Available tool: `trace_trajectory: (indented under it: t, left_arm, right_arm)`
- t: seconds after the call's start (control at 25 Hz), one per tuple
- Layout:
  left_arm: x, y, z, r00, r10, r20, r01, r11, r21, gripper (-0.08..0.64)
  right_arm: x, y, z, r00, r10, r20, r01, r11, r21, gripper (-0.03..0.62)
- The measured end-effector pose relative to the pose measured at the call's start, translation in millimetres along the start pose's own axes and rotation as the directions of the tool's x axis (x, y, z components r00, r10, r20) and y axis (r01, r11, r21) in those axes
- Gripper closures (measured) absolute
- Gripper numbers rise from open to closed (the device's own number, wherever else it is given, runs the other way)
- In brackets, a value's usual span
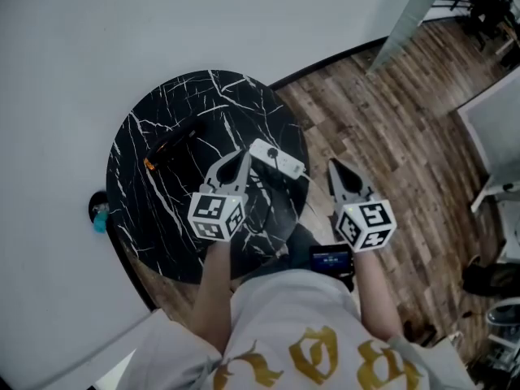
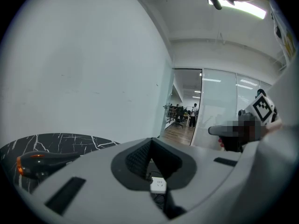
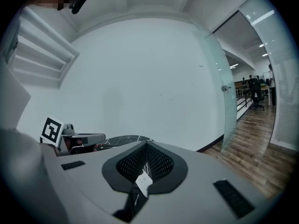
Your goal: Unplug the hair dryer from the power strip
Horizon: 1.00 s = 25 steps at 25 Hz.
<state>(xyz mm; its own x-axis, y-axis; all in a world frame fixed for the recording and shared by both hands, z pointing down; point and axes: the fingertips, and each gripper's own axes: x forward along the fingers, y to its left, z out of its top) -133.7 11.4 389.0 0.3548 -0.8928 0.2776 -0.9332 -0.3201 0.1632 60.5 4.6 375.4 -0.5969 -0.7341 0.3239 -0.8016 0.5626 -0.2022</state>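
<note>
Black veined table bears oblong white power strip; left claw, right claw closed.

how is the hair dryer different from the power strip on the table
Colour: the hair dryer is black with an orange end, while the power strip is white.
Place: in the head view the hair dryer lies toward the table's left, the power strip near its right edge.
Shape: the hair dryer looks bulkier, the power strip a slim bar.
Both lie on the black marble table.
</note>
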Motion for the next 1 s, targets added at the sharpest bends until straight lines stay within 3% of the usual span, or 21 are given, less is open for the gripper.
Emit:
trace_trajectory:
  t: [0.16, 0.4, 0.8, 1.0]
  left_arm:
    - [5.2, 1.3, 1.2, 1.000, -0.008, -0.001, 0.008, 1.000, 0.002, 0.561]
    - [15.5, -3.8, 2.0, 0.999, -0.034, -0.010, 0.034, 0.999, 0.025, 0.561]
    - [22.6, 1.3, -0.2, 0.997, -0.072, 0.006, 0.072, 0.997, 0.018, 0.561]
    - [30.8, 4.4, -10.1, 0.997, -0.070, -0.031, 0.071, 0.997, 0.027, 0.561]
  right_arm:
    - [3.6, -2.6, -3.3, 1.000, -0.024, -0.011, 0.024, 0.999, -0.049, 0.597]
    - [6.7, -6.1, -2.5, 1.000, -0.024, 0.012, 0.024, 1.000, -0.013, 0.597]
    - [27.7, -9.6, -12.6, 1.000, -0.014, -0.025, 0.014, 1.000, -0.019, 0.597]
    - [35.3, -14.2, -19.1, 0.999, -0.022, -0.048, 0.020, 0.999, -0.049, 0.597]
